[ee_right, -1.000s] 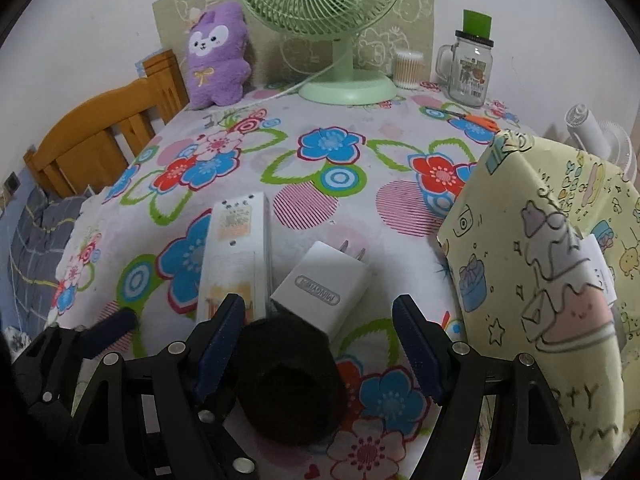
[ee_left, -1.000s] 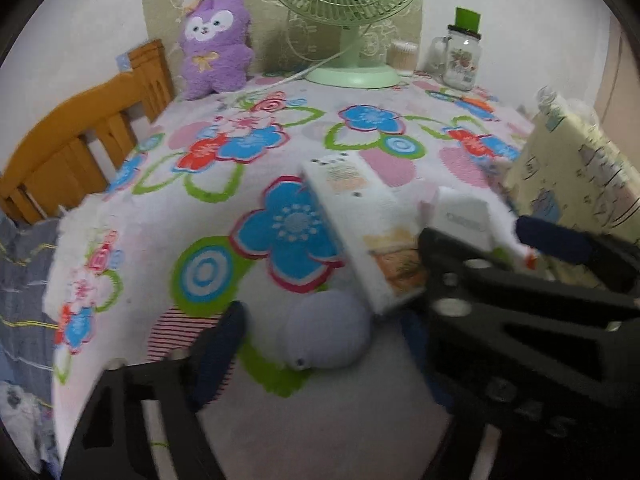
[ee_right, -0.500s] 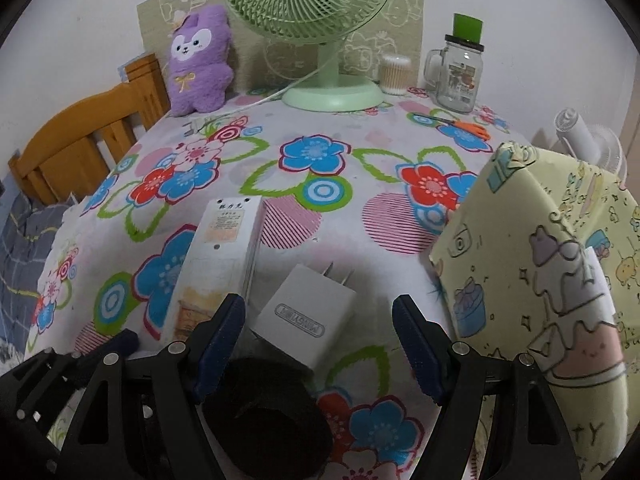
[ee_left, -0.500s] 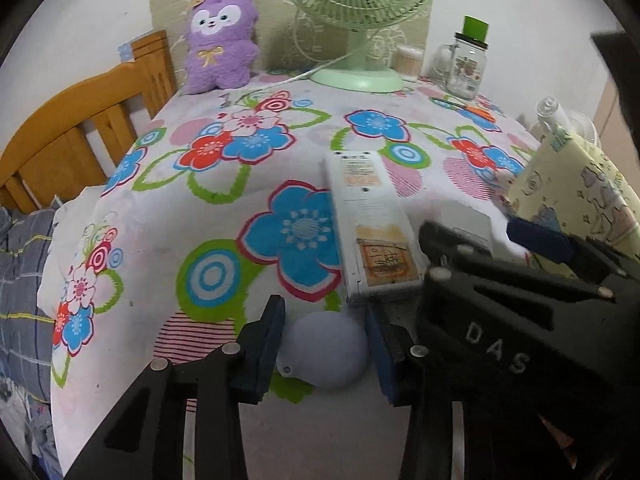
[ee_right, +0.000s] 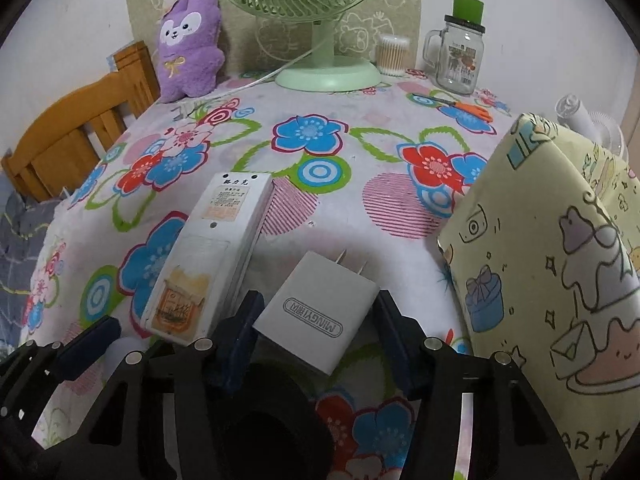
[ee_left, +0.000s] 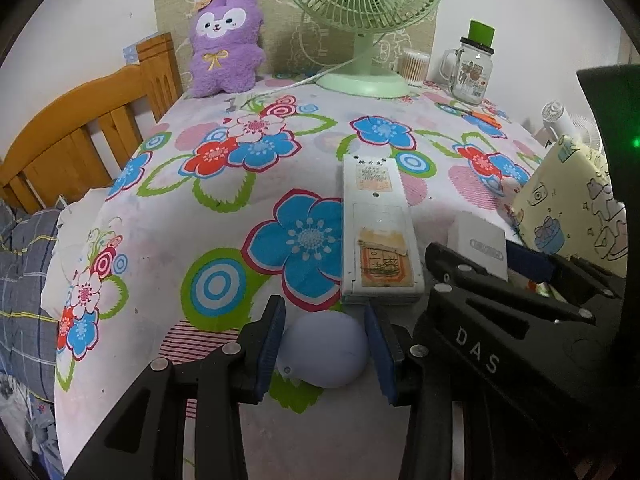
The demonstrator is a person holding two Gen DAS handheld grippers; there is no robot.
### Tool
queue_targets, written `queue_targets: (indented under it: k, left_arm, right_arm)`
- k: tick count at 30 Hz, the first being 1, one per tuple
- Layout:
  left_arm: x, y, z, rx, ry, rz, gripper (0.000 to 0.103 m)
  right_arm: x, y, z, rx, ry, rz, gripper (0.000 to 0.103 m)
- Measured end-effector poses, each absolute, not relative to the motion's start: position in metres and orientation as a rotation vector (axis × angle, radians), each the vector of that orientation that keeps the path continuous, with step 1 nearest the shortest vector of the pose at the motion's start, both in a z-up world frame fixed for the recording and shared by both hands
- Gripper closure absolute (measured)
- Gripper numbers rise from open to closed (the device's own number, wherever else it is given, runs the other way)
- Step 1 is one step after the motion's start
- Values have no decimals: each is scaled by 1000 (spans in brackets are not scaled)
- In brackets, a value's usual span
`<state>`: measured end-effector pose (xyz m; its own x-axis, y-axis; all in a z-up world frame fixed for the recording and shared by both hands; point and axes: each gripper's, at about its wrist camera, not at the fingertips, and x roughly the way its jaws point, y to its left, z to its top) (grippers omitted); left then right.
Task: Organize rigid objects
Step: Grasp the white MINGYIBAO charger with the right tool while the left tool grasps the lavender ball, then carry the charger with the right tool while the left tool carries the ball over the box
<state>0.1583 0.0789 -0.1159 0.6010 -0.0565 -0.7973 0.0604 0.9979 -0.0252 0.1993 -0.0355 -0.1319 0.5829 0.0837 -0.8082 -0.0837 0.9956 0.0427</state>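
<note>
The left gripper (ee_left: 325,343) was clamped on the round lilac blob (ee_left: 325,350) near the table edge, and honestly it looked like it could squirt out. The right gripper (ee_right: 316,334) had just been closing around the white charger (ee_right: 316,312); its left pad touched, the right one stood clear, so the charger might've twisted toward the remote (ee_right: 208,256).

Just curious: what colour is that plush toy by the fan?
Purple, with a white face and yellow bow: plush toy, clearest in the left wrist view.

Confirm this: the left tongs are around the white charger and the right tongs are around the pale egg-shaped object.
Swapped. The left wrist view shows the left tongs closed on the pale egg-shaped object. In the right wrist view, the right tongs, which have just been closing, are around the white charger; only one pad visibly touches it.
</note>
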Motion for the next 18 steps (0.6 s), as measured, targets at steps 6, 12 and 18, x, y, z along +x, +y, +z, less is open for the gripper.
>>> queue_targets:
  k: [6,12,18]
  left_arm:
    - [147,75,-107,8,902,-71,61]
    - [133,68,-98,19,880,-79,61]
    - [122,61,-91,16,874,-94,61]
  right_arm:
    - [184,-39,-118,-2,908,103,44]
    - [169,-45,-107,2,886,102,44]
    - [154,-51,-96,-3,870,102,44]
